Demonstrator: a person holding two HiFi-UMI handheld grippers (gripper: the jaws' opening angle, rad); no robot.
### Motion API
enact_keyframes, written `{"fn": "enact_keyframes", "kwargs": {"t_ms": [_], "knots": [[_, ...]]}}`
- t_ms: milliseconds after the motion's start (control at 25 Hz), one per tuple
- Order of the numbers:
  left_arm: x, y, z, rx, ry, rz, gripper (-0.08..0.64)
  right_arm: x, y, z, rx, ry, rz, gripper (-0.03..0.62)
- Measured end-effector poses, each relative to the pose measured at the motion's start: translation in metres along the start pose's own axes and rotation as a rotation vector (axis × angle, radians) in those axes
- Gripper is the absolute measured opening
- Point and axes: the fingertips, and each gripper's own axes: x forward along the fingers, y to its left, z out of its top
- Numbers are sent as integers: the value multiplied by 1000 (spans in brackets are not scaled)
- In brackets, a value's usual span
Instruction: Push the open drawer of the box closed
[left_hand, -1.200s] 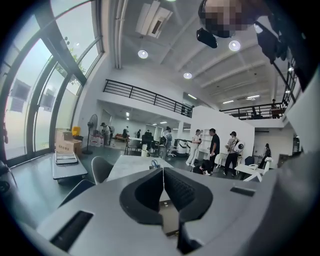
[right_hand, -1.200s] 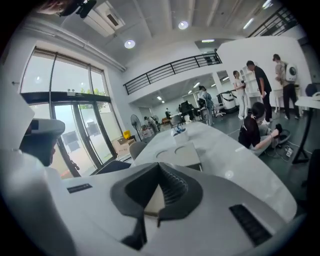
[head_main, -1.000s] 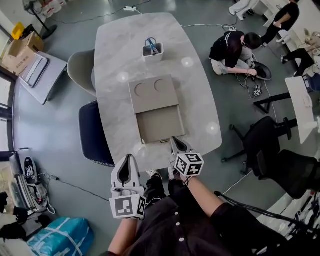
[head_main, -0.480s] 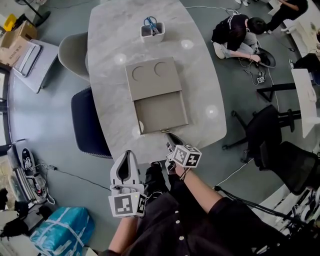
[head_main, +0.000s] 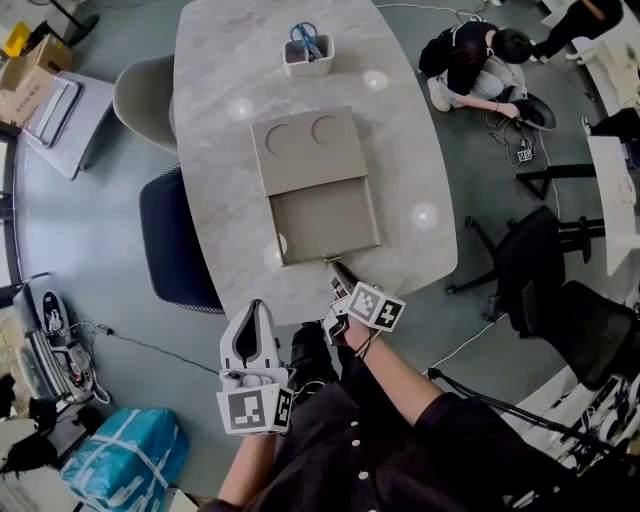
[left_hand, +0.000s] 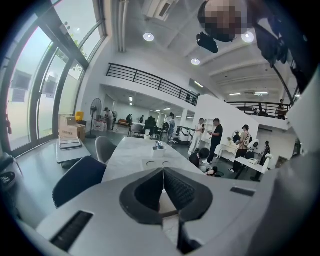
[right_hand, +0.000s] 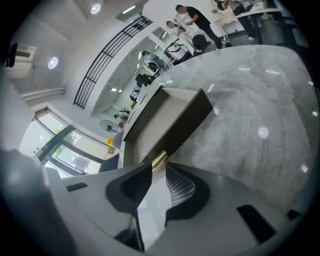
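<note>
A tan box (head_main: 303, 148) with two round recesses on top lies on the marble table (head_main: 220, 90). Its drawer (head_main: 325, 222) stands pulled out toward me and looks empty. A small brass handle (head_main: 329, 260) sits on the drawer's front. My right gripper (head_main: 339, 272) is shut, with its tips right at that handle (right_hand: 159, 159) and nothing between the fingers. In the right gripper view the drawer's dark front wall (right_hand: 186, 124) fills the space just past the gripper (right_hand: 159, 166). My left gripper (head_main: 256, 306) is shut and empty, held off the table's near edge, to the left.
At the table's far end stands a white cup (head_main: 307, 54) with blue scissors in it. A dark blue chair (head_main: 168, 240) and a grey chair (head_main: 138, 95) stand along the table's left side. People crouch on the floor at the upper right (head_main: 478, 58), and a black office chair (head_main: 540, 268) stands to the right.
The head view has shifted, so the table sits lower in it. My right gripper's tips have closed in on the drawer handle. The left gripper has barely moved.
</note>
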Motion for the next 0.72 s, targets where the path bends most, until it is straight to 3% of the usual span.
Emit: {"fn": "enact_keyframes", "kwargs": {"t_ms": [400,720], "knots": [[1,-4,-3,-2,2,-12,17,6,-8,6,143,-15,1,71],[2,0,4,-1,-4,-8,17,3,-6,18,170,-44,3,61]]}}
